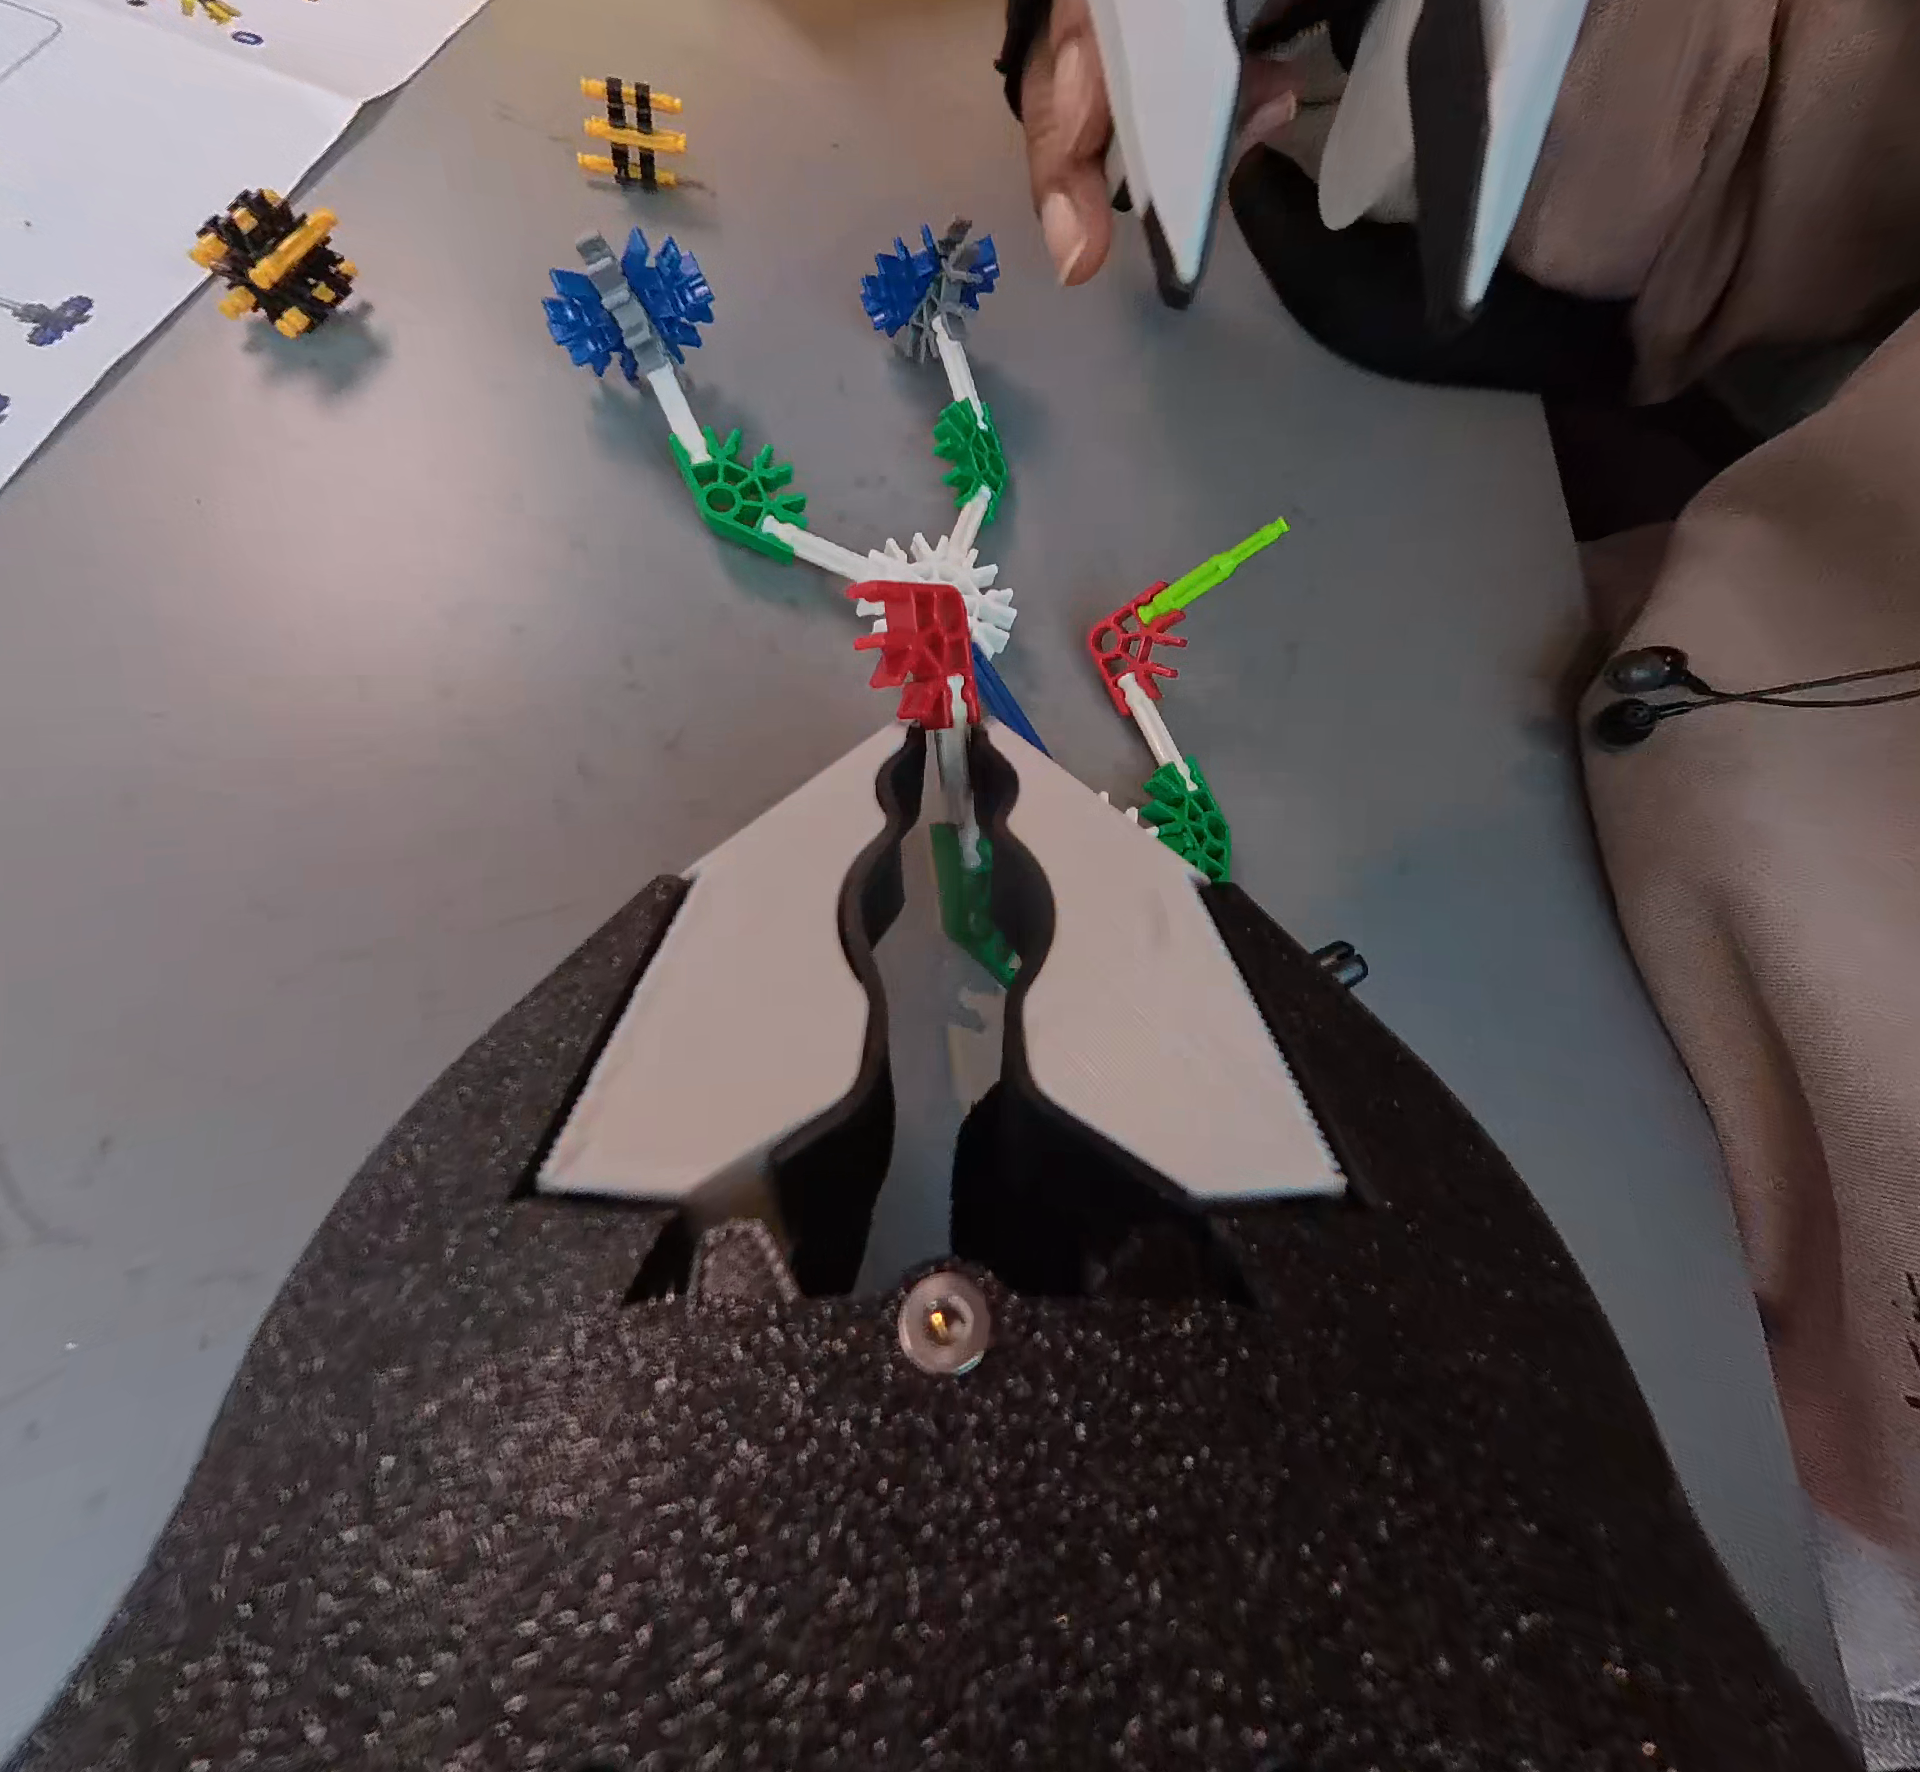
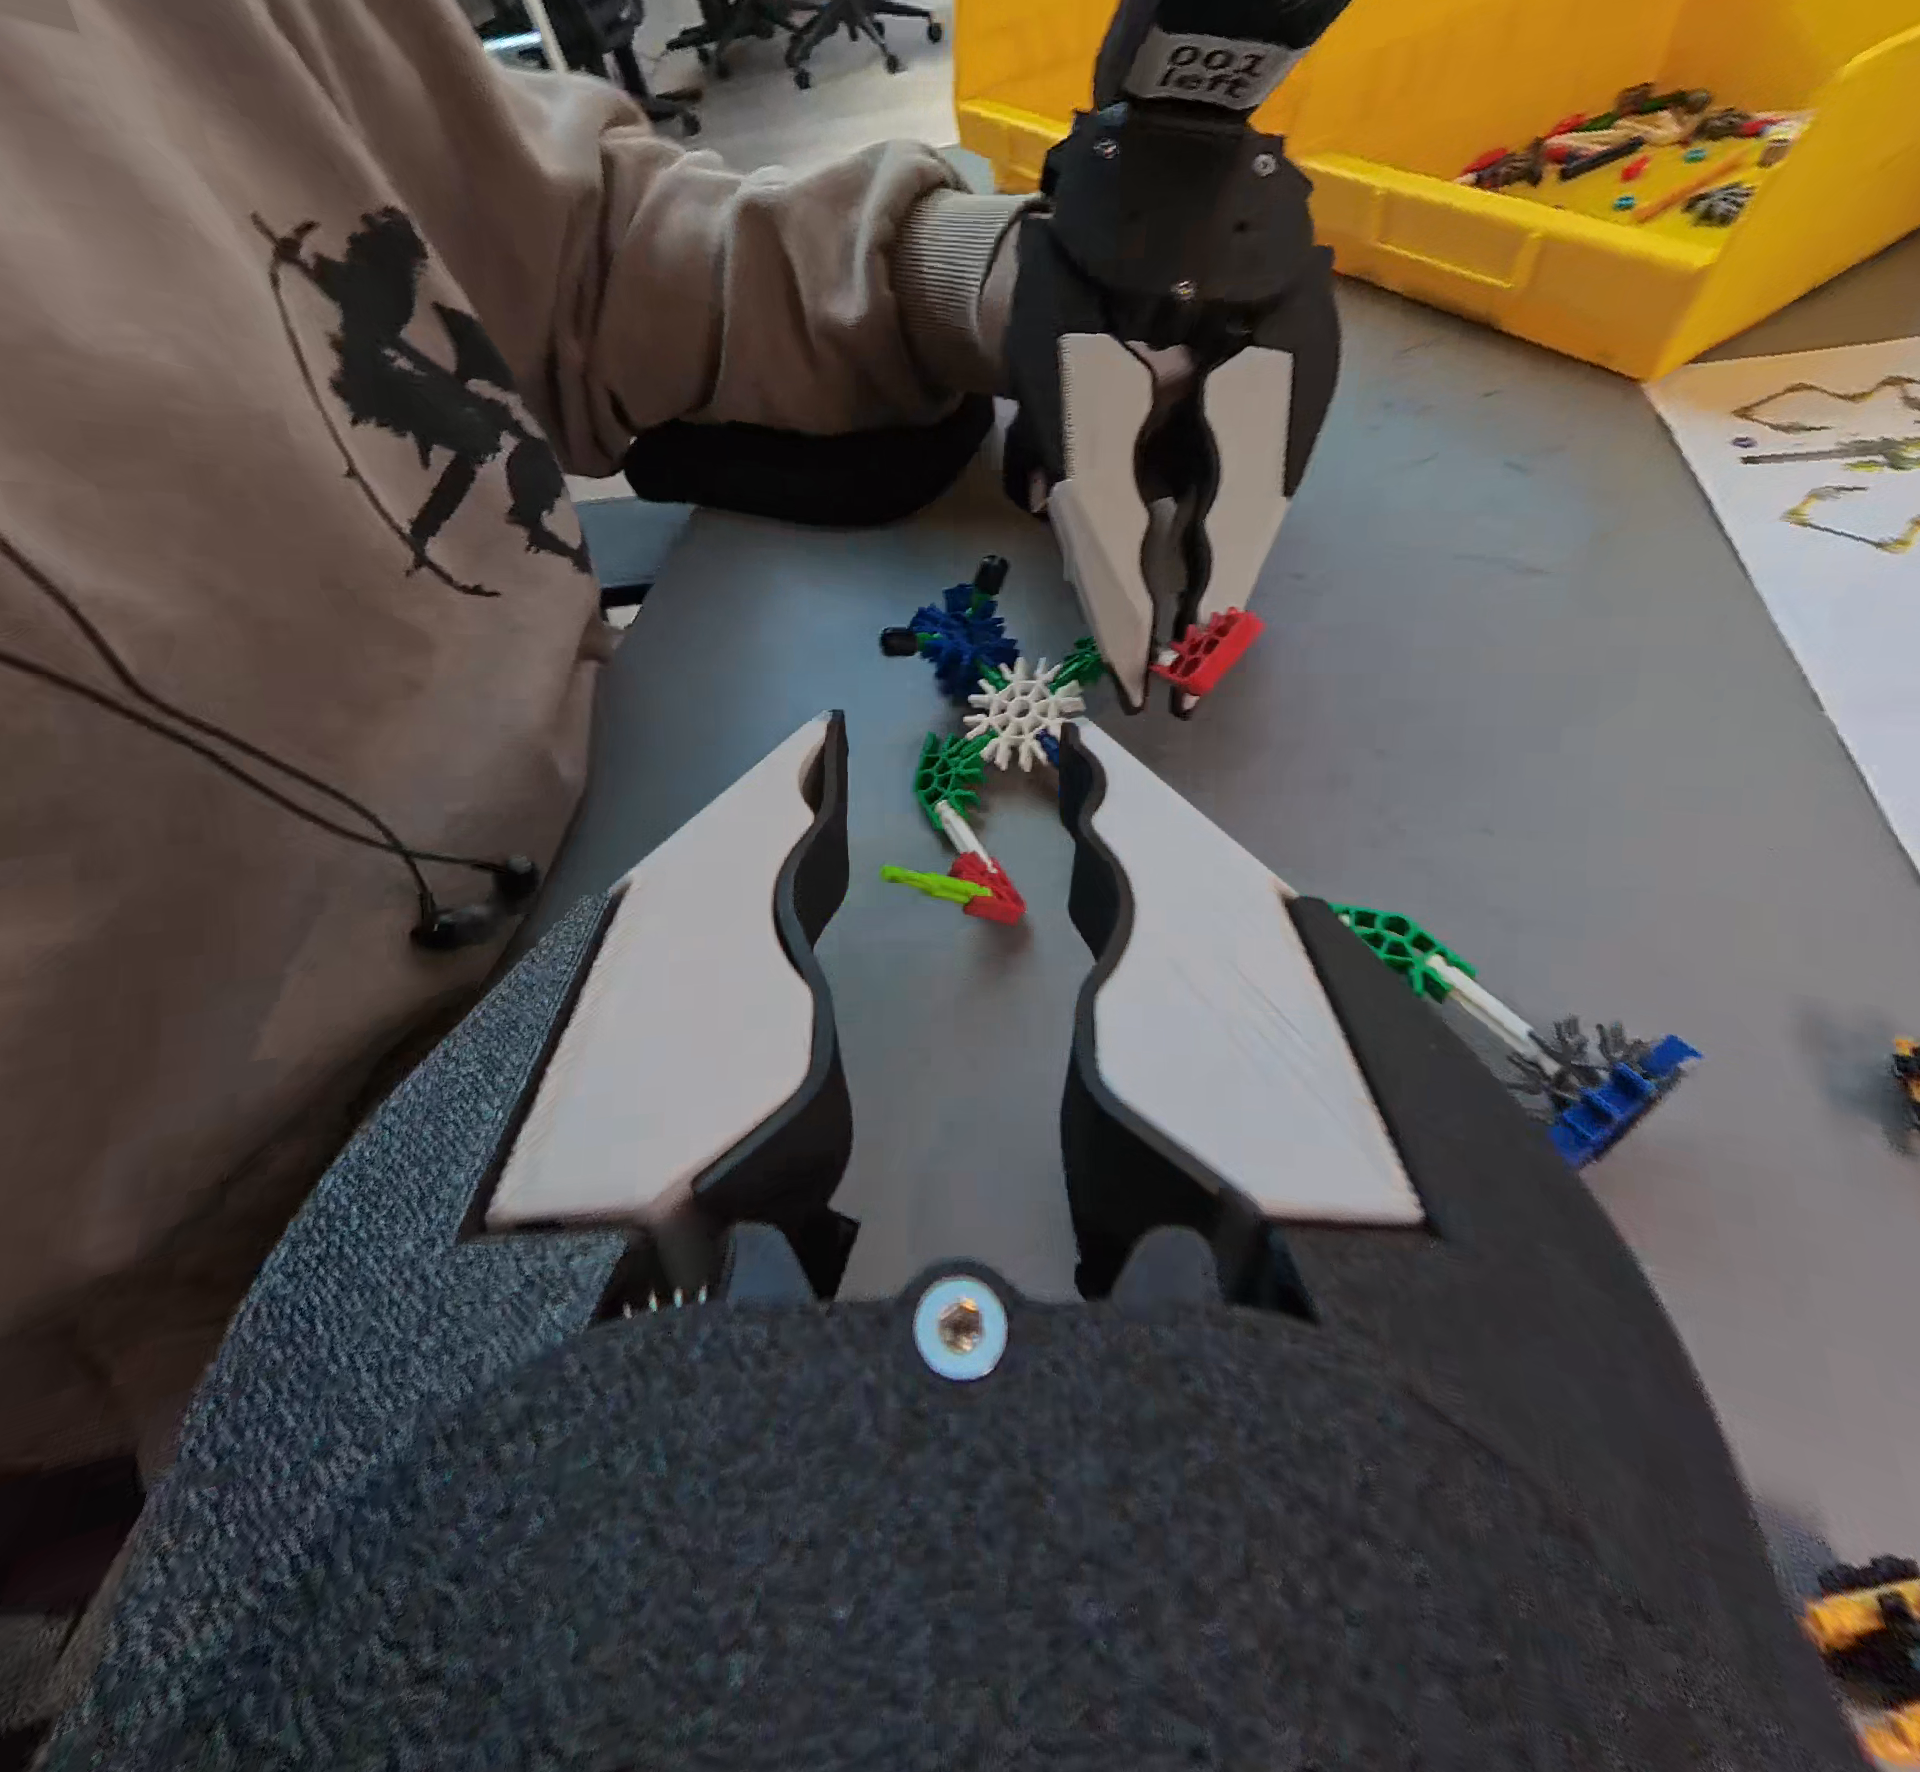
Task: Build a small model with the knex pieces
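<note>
A toy rod-and-connector model lies on the grey table (image 1: 312, 787). It has a white hub (image 1: 951, 579), green connectors (image 1: 738, 491) and blue ends (image 1: 629, 314). My left gripper (image 1: 940, 730) is shut on a white rod with a red connector (image 1: 914, 652) at its tip, right by the hub; I cannot tell if they are joined. The right wrist view shows the left gripper (image 2: 1164, 694) with this red connector (image 2: 1210, 647) beside the hub (image 2: 1023, 709). My right gripper (image 2: 951, 735) is open and empty, above a model arm with a red connector (image 2: 987, 891) and lime rod (image 2: 925, 881). It also shows in the left wrist view (image 1: 1320, 288).
Yellow bins (image 2: 1455, 288) with loose parts stand at the back. A printed instruction sheet (image 1: 156, 60) lies at the left. Two yellow-and-black assemblies (image 1: 275, 262), (image 1: 631, 133) sit near it. A person's beige sleeve and body (image 2: 312, 372) and earbuds (image 1: 1642, 694) line the table edge. One gripper's finger ends stand about 9 cm off the other's.
</note>
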{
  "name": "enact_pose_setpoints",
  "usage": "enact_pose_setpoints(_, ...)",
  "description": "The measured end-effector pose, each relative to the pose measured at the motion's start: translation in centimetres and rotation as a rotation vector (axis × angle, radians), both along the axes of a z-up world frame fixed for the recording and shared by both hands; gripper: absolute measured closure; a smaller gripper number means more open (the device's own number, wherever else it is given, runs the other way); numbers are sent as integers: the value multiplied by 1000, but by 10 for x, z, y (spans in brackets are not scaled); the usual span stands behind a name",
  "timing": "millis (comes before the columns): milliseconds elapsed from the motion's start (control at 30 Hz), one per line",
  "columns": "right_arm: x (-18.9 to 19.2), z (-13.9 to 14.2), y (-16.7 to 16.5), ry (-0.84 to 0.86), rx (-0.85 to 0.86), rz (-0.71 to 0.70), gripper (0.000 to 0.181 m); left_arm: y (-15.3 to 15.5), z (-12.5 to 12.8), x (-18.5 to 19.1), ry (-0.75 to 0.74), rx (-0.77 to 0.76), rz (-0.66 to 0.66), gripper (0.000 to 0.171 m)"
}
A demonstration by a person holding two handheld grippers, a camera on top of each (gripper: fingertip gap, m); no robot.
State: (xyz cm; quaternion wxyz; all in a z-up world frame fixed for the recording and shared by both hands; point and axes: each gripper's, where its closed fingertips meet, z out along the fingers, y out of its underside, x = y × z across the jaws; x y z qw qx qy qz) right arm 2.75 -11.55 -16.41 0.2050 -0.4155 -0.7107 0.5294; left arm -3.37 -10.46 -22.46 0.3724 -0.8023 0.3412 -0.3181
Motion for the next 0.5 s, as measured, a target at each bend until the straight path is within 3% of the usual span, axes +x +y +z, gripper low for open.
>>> enact_pose_setpoints(100,14,-28,-8,-57,202,78,140,9,0,-7,14,22,54,166)
enact_pose_setpoints(233,-2,-59,-3,-43,451,31,141,12,-1,-9,-1,13,70,166)
enact_pose_setpoints(367,-11,-66,-10,20,556,40,172,20,4,-15,17,57,128,161)
enact_pose_setpoints(500,-13,-63,-6,-10,522,4,177,29,38,-25,-24,191,213,153)
